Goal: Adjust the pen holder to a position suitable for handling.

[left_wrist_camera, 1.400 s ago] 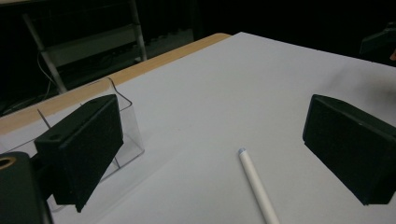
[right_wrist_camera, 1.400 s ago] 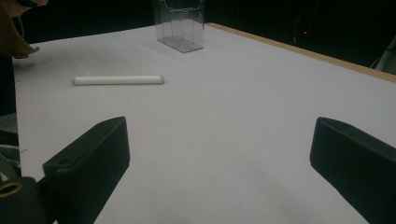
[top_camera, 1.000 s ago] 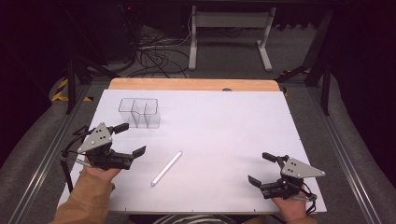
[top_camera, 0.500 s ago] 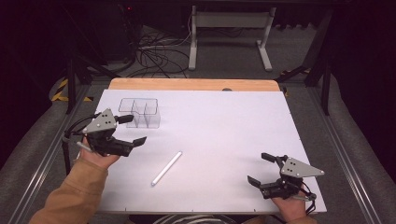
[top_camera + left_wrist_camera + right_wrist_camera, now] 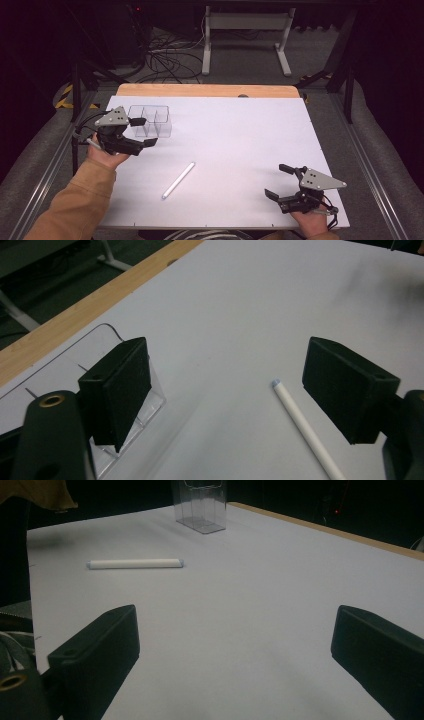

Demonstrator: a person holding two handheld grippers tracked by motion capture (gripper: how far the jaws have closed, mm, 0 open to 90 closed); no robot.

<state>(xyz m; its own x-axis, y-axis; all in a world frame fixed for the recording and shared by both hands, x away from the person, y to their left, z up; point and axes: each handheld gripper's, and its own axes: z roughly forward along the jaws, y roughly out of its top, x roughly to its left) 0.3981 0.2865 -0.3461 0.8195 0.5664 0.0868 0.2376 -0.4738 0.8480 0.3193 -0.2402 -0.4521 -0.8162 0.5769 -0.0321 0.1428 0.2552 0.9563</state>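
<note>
Clear compartmented box at far left of tabletop, nothing visible inside. White stick lying mid-tabletop. Left gripper beside box, jaws spread (just narrowing, pinching nothing); right gripper spread.

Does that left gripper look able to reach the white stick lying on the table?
Probably yes. The left gripper hovers open beside the clear box, and the white stick lies on bare table nearby with nothing between them. Its jaws have just been closing, with nothing between them.
</note>
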